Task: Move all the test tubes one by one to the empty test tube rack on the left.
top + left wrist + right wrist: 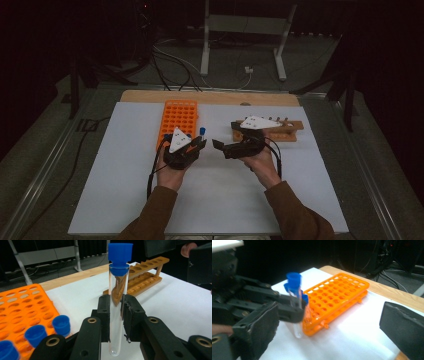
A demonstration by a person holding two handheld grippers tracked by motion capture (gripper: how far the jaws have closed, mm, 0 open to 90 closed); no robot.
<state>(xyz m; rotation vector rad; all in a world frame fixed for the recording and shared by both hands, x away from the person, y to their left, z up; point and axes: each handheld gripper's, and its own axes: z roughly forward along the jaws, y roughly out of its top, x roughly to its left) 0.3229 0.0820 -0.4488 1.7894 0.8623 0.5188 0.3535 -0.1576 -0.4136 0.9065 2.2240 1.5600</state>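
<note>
My left claw (115, 315) is clamped on 1 capped test tube (116, 302), upright, held above the tabletop (125, 165) just beside the orange rack (179, 116); my right claw (329, 322), jaws apart and empty, faces it; the left is plainly nearer.

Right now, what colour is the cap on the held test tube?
Blue; the cap shows best in the left gripper view.

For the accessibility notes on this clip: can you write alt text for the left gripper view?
The left gripper clamps a clear, upright test tube with a blue cap between its black jaws, above a white table. An orange rack lies at left with more blue-capped tubes in its near holes, and a wooden rack stands behind.
</note>
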